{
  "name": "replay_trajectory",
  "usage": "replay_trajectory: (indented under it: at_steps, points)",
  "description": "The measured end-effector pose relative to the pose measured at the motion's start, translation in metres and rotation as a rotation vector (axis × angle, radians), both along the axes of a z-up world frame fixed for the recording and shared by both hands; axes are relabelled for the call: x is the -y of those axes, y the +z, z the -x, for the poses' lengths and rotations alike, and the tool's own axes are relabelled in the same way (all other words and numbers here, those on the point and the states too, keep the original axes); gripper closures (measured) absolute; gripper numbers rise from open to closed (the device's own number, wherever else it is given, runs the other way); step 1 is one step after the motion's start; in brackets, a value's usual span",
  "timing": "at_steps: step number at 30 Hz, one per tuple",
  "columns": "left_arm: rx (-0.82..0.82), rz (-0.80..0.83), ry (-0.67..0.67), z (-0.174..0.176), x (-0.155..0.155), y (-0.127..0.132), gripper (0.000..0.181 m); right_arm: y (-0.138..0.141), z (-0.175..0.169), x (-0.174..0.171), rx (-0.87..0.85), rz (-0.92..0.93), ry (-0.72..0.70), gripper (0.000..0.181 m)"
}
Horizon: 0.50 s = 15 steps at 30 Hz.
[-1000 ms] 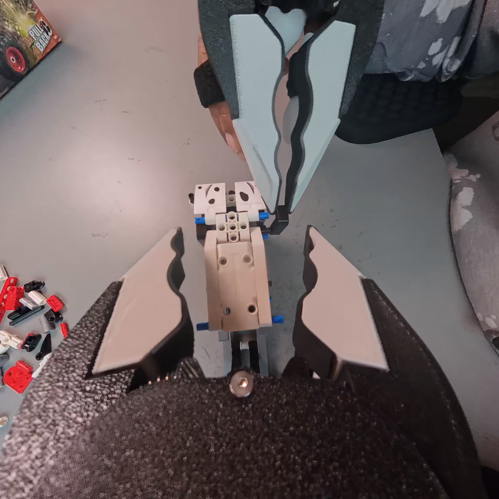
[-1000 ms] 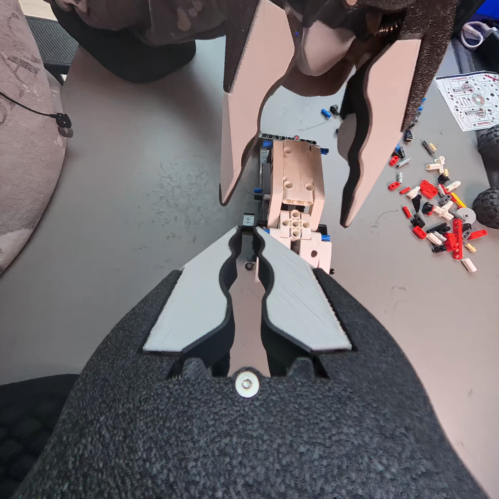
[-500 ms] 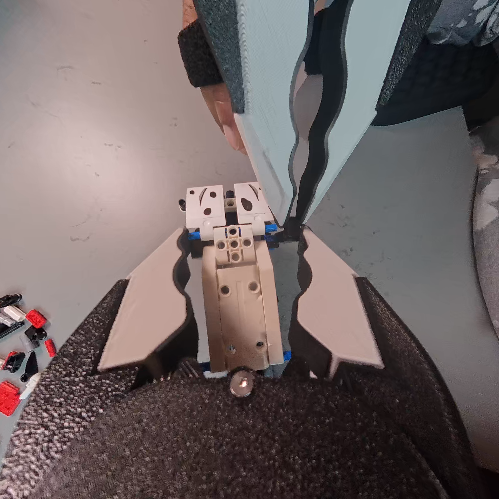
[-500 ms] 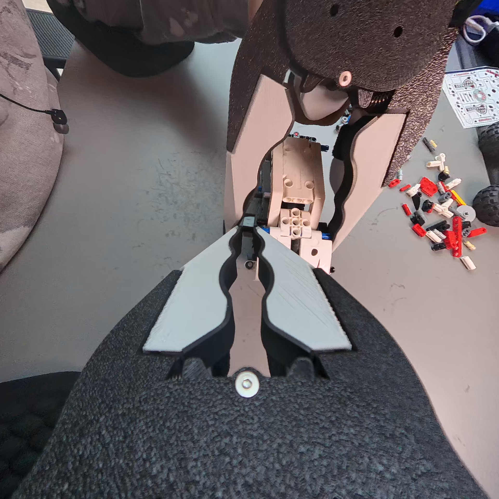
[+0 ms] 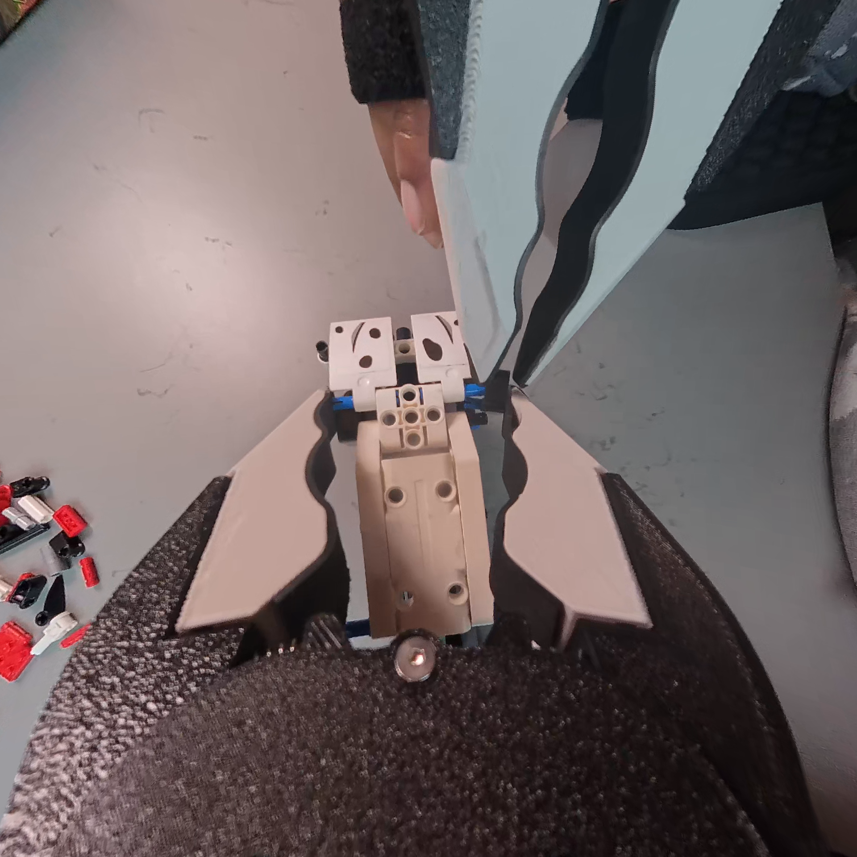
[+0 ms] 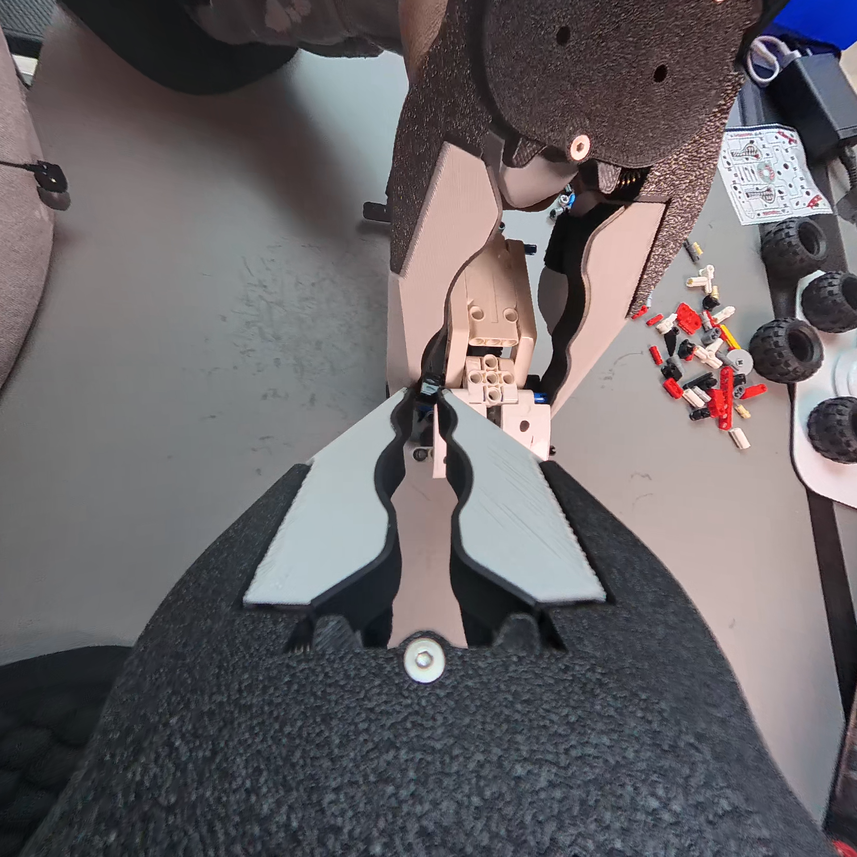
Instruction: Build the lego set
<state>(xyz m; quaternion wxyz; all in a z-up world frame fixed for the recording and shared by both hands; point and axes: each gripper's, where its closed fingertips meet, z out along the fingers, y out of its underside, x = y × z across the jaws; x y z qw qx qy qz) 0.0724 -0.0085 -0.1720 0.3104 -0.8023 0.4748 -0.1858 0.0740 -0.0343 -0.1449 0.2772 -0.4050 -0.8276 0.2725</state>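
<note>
Our left tongs (image 5: 414,408) were spread wide around the tan toy car body (image 5: 424,524) on the grey table (image 5: 185,232), not squeezing it. Our right tongs (image 6: 424,394) pinched a small black piece (image 6: 429,382) at its side. If we pushed crooked, we thought the piece could pop off. The body was tan, with white spotted plates (image 5: 361,354) and blue pins (image 5: 473,389).

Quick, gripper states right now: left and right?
Left gripper: open, fingers straddling the tan lego model, not visibly clamping it.
Right gripper: shut on a small black piece at the model's side.
</note>
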Motion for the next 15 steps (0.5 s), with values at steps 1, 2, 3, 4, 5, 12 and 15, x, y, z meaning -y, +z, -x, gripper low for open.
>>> replay_trajectory:
  at_steps: [1, 2, 3, 4, 5, 12, 15]
  points:
    - [-0.002, -0.003, 0.003, 0.0001, 0.0001, -0.0001, 0.109, 0.0008, 0.0009, 0.0014, -0.005, -0.001, -0.002, 0.171]
    - [-0.003, -0.006, 0.006, 0.0002, 0.0002, -0.0002, 0.109, 0.0016, 0.0016, 0.0024, -0.011, -0.001, -0.005, 0.170]
    - [-0.005, -0.009, 0.009, 0.0003, 0.0003, -0.0003, 0.109, 0.0020, 0.0025, 0.0020, -0.014, -0.004, -0.012, 0.171]
    - [-0.007, -0.012, 0.012, 0.0005, 0.0001, -0.0005, 0.109, 0.0012, 0.0026, 0.0015, -0.012, -0.009, -0.016, 0.170]
    - [-0.009, -0.015, 0.012, 0.0005, 0.0001, -0.0007, 0.109, 0.0006, 0.0023, 0.0021, -0.012, -0.006, -0.014, 0.172]
    - [-0.012, -0.034, -0.002, 0.0003, 0.0012, -0.0019, 0.108, -0.0005, 0.0021, 0.0033, -0.052, 0.003, 0.010, 0.175]
    - [-0.003, -0.039, -0.005, 0.0002, 0.0011, -0.0020, 0.108, -0.0002, 0.0024, 0.0031, -0.088, -0.004, 0.036, 0.176]
